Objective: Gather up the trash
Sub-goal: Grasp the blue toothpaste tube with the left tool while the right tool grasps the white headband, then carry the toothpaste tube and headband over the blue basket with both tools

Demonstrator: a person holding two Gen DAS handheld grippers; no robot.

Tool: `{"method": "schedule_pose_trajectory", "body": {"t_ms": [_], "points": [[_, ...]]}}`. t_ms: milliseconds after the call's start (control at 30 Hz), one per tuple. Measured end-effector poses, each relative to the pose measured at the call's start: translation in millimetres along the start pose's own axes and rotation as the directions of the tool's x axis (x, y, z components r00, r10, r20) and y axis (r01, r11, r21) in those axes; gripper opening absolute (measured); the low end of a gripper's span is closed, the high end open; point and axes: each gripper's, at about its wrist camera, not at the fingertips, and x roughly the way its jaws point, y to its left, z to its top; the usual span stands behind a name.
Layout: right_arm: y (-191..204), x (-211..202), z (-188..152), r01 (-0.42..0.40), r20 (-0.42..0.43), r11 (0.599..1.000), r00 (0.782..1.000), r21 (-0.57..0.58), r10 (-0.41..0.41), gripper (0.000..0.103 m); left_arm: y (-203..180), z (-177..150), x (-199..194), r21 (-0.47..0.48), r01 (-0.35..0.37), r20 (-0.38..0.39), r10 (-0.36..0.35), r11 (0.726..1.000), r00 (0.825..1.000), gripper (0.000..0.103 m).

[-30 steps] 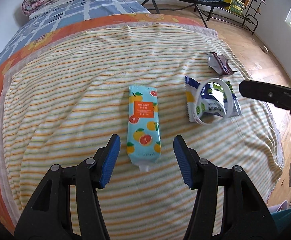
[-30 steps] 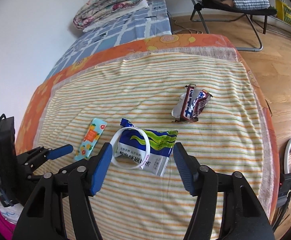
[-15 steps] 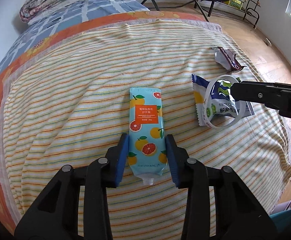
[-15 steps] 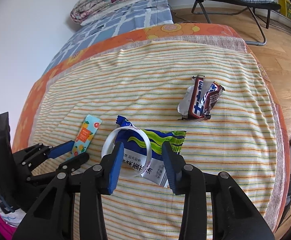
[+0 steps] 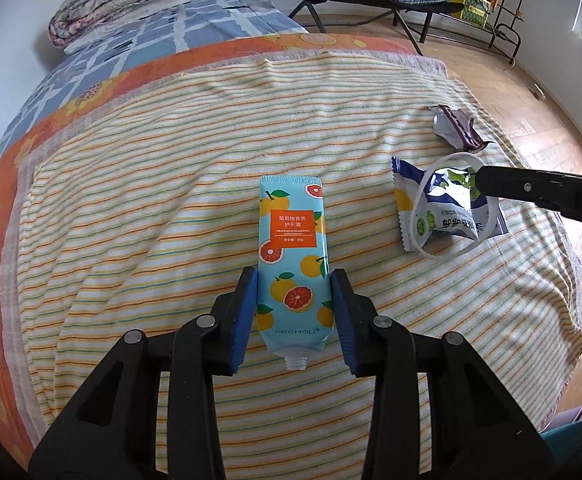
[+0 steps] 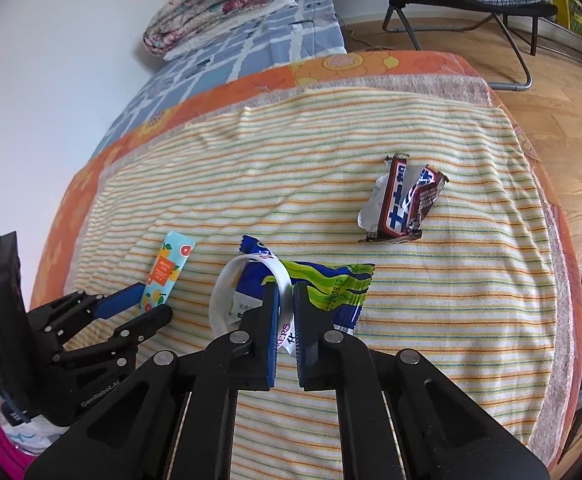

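Left claw (image 5: 294, 300) grips tube (image 5: 293, 256); right claw (image 6: 286, 312) pinches wrapper (image 6: 331, 288).

The hand-cream tube (image 5: 293, 264) reads "SEOMOLI"; the snack packet (image 6: 331, 290) "2021.08.13".

The right gripper's fingers (image 6: 271, 332) cover part of the blue-green wrapper (image 6: 331, 288), and in the left wrist view the chocolate wrapper's (image 5: 457, 130) print is too small to read.
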Motion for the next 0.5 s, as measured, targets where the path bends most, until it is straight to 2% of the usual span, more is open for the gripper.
{"method": "schedule_pose_trajectory", "body": {"t_ms": [500], "points": [[35,-44,-18,-0.009,0.064,0.996,0.998,-0.089,0.015,0.005,5,-18,-47,-0.015,0.002,0.045,-0.001,1.000,0.999,0.037]]}}
